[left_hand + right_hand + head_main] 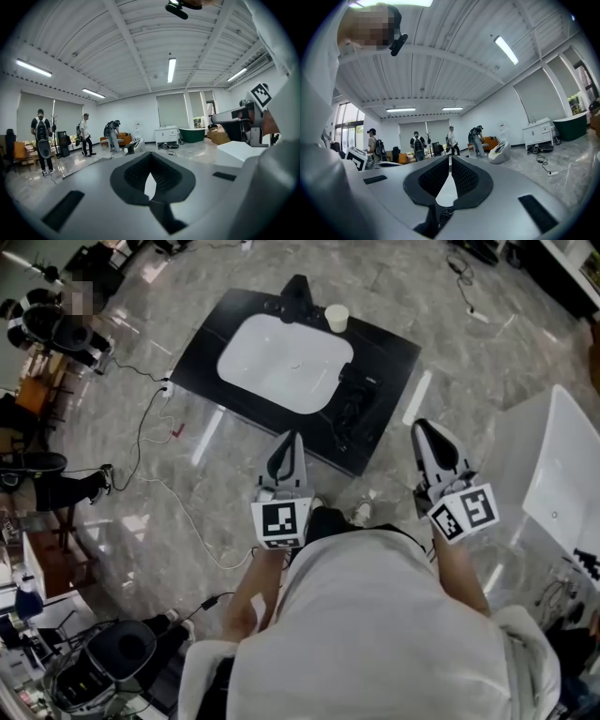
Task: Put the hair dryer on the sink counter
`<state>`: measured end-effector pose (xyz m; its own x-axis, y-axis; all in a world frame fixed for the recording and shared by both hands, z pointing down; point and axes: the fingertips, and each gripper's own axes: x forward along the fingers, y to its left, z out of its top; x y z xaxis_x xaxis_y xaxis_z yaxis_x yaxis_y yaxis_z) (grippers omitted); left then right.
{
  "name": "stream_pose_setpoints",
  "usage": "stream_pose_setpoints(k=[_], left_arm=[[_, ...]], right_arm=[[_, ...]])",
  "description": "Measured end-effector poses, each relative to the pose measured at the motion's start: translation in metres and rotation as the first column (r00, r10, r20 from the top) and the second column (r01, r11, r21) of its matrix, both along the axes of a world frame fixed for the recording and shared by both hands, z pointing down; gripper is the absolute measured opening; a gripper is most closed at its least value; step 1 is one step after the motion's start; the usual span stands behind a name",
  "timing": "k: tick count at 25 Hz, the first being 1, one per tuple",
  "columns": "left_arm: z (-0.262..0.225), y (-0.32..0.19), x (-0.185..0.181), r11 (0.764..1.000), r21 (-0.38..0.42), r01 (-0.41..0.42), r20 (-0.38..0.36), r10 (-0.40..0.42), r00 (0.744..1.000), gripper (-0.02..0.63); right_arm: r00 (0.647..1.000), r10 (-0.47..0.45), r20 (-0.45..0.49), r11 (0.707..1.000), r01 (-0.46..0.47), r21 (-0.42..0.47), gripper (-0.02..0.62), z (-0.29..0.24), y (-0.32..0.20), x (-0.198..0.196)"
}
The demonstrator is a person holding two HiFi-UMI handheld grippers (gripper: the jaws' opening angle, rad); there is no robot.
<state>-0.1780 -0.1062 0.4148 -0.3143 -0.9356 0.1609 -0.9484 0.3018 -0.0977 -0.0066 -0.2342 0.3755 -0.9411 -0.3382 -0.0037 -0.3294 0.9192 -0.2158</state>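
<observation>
In the head view, a black sink counter with a white basin stands ahead of me. A black hair dryer lies on the counter, right of the basin. My left gripper hangs near the counter's front edge, shut and empty. My right gripper hangs off the counter's right front corner, also shut with nothing in it. Both point roughly level, away from the counter top. In the left gripper view the left gripper has its jaws together. In the right gripper view the right gripper does too.
A white cup and a dark faucet stand at the counter's back edge. Cables trail over the marble floor on the left. A white basin unit stands at the right. Several people stand far across the room.
</observation>
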Motion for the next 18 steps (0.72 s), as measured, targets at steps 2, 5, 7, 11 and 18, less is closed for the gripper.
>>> stream_pose_setpoints(k=[2,5,7,11,18], left_arm=[[0.002,0.002,-0.003,1.000,0.004,0.006,-0.006,-0.005,1.000,0.002],[0.001,0.000,-0.004,1.000,0.014,-0.003,-0.014,0.004,1.000,0.002],[0.001,-0.003,-0.004,1.000,0.019,-0.012,-0.019,0.012,1.000,0.002],[-0.002,-0.006,-0.003,0.999,0.026,-0.033,-0.026,0.034,0.999,0.002],[-0.003,0.001,-0.003,0.998,0.037,-0.047,-0.028,0.048,0.998,0.002]], right_arm=[[1.000,-0.003,-0.001,1.000,0.003,0.001,0.043,-0.001,0.003,-0.002],[1.000,0.007,-0.005,1.000,-0.007,0.010,0.044,-0.004,0.004,-0.001],[1.000,0.017,-0.007,1.000,-0.017,0.016,0.043,-0.006,0.003,0.001],[0.999,0.035,-0.007,0.999,-0.034,0.027,0.044,-0.013,0.005,0.004],[0.998,0.059,-0.025,0.998,-0.058,0.040,0.043,-0.007,0.015,0.007]])
